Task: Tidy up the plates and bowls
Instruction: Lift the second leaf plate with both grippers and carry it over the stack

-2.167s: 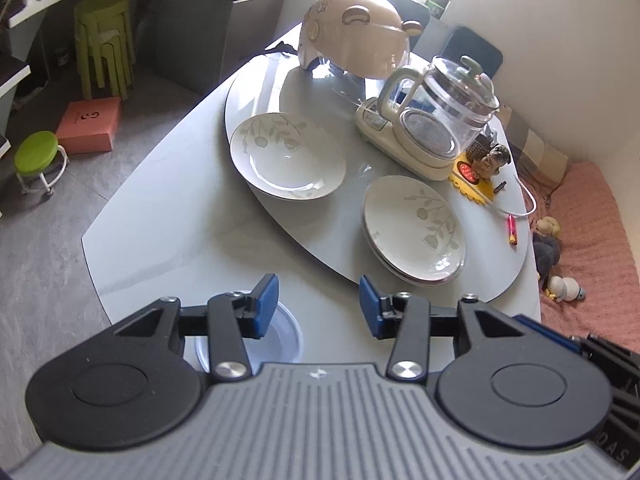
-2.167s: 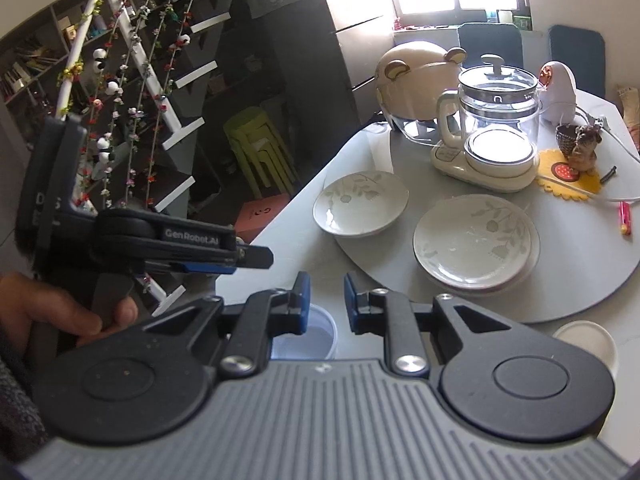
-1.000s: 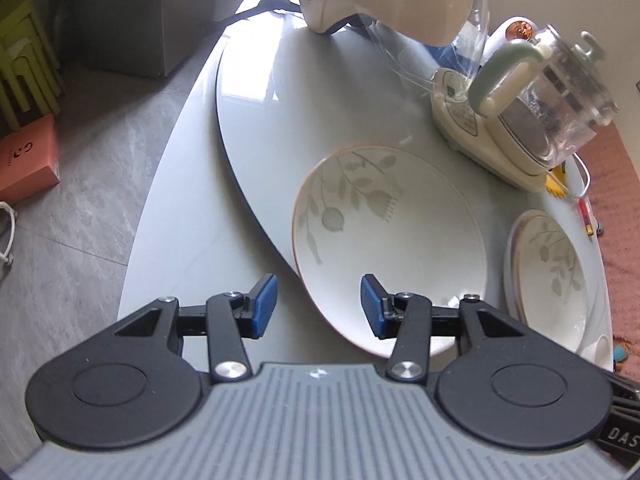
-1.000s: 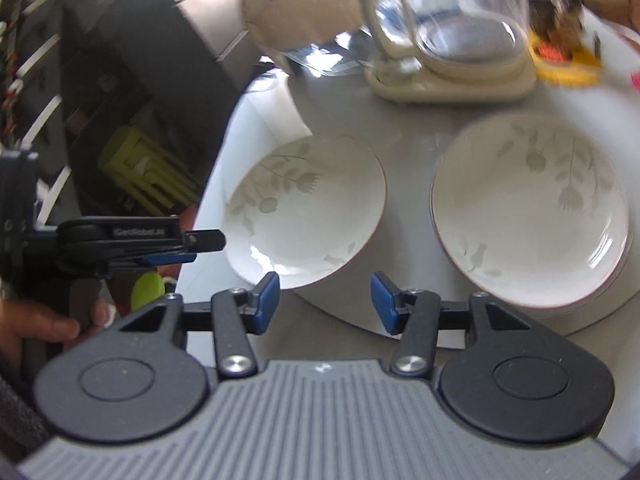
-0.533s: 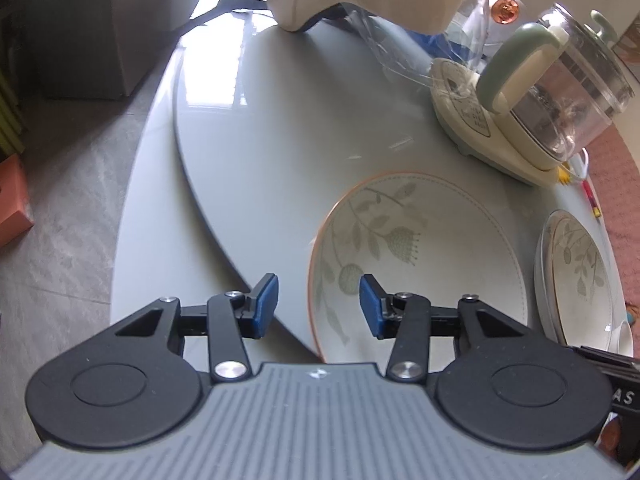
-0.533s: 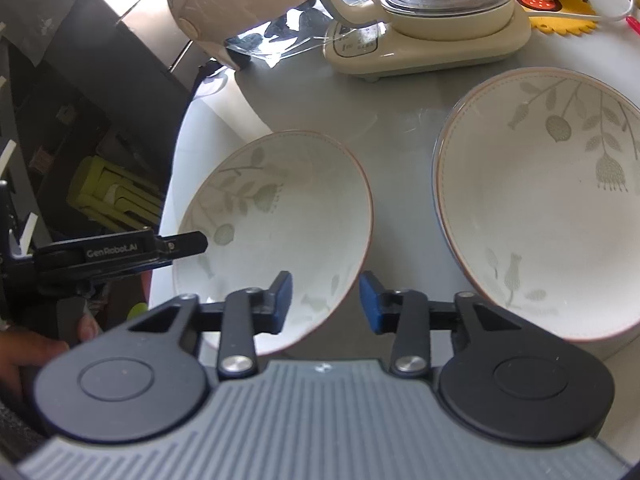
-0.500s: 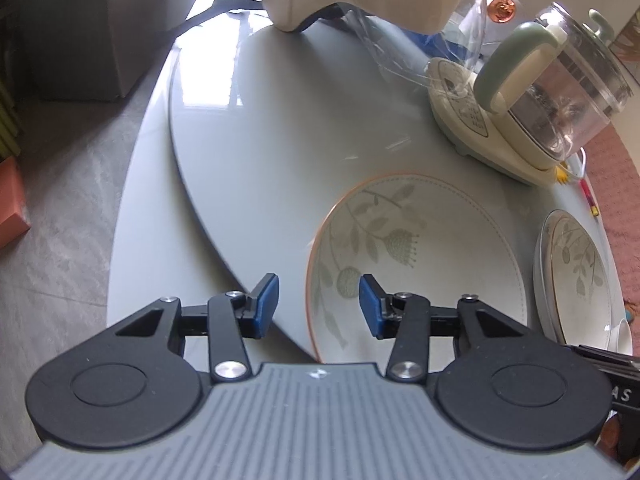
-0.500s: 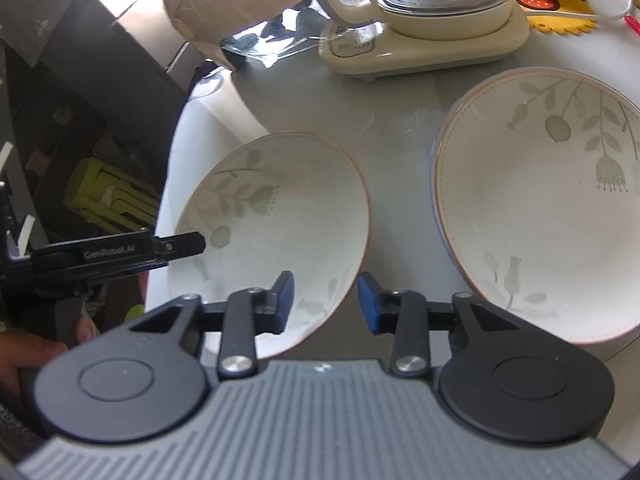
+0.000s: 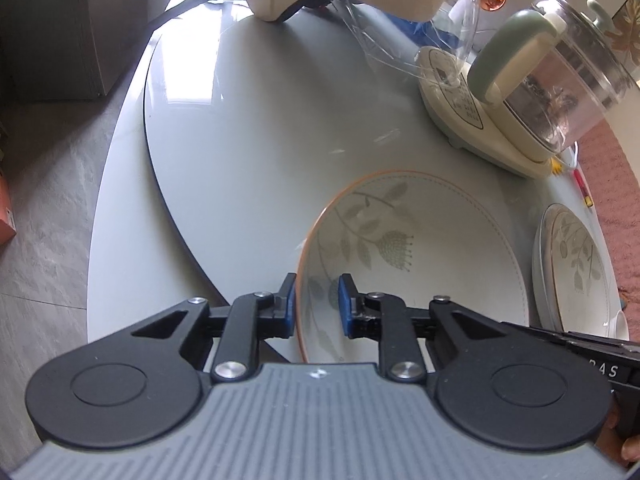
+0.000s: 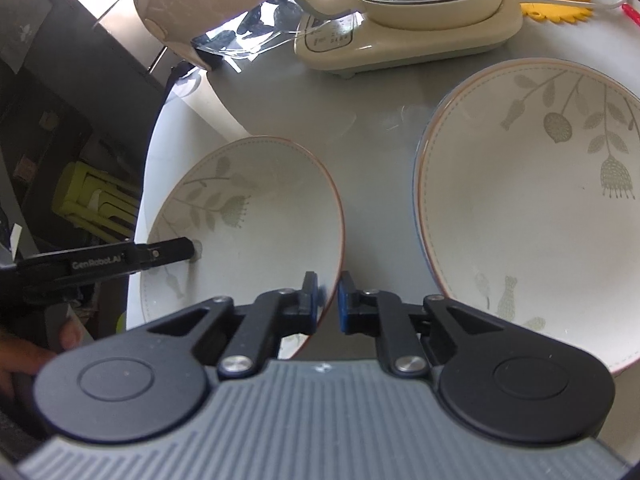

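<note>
A: Where is the leafy bowl [image 9: 420, 264] sitting at the moment?

B: It is resting on the grey turntable [image 9: 248, 128] of the desk, just beside the stacked plates [image 10: 532, 208] and near the glass kettle [image 9: 560, 92].

A: And what are the two grippers doing?

B: Both are taking it by the rim from opposite sides. The left gripper [image 9: 317, 304] has just been closing, and its jaws are now standing narrow astride the near-left edge. The right gripper [image 10: 328, 300] has also just been closing, and it is pinching the right edge with almost no gap left.

A: Is the left one actually pressing?

B: That is not looking certain; the inner blue pad [image 9: 345, 304] is appearing a touch apart from the wall.

A: So what is the person needing to mind?

B: Probably finishing the left squeeze first, then raising both sides evenly so the bowl is staying level, and clearing the stack's rim before carrying it over.
</note>
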`<move>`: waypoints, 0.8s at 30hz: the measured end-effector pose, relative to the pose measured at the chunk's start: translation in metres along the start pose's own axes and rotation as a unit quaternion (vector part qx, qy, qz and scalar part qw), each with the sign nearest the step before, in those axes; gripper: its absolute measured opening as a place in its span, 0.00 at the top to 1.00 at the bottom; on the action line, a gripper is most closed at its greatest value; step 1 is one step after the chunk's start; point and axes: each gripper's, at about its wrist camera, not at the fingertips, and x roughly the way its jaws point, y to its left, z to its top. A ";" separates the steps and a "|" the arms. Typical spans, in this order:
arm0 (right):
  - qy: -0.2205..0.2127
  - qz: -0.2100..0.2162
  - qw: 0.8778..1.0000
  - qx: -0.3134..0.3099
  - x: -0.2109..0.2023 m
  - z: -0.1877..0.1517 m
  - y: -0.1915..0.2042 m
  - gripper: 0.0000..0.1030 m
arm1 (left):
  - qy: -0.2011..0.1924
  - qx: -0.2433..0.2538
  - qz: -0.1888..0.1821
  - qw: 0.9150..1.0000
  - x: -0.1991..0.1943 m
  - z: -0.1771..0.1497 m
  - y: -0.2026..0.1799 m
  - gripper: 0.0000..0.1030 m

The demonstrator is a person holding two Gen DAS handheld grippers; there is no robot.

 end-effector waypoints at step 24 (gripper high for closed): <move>-0.050 0.042 0.997 -0.029 -0.072 0.018 -0.022 0.86 | -0.016 -0.038 -0.082 0.996 -0.051 -0.001 -0.032 0.79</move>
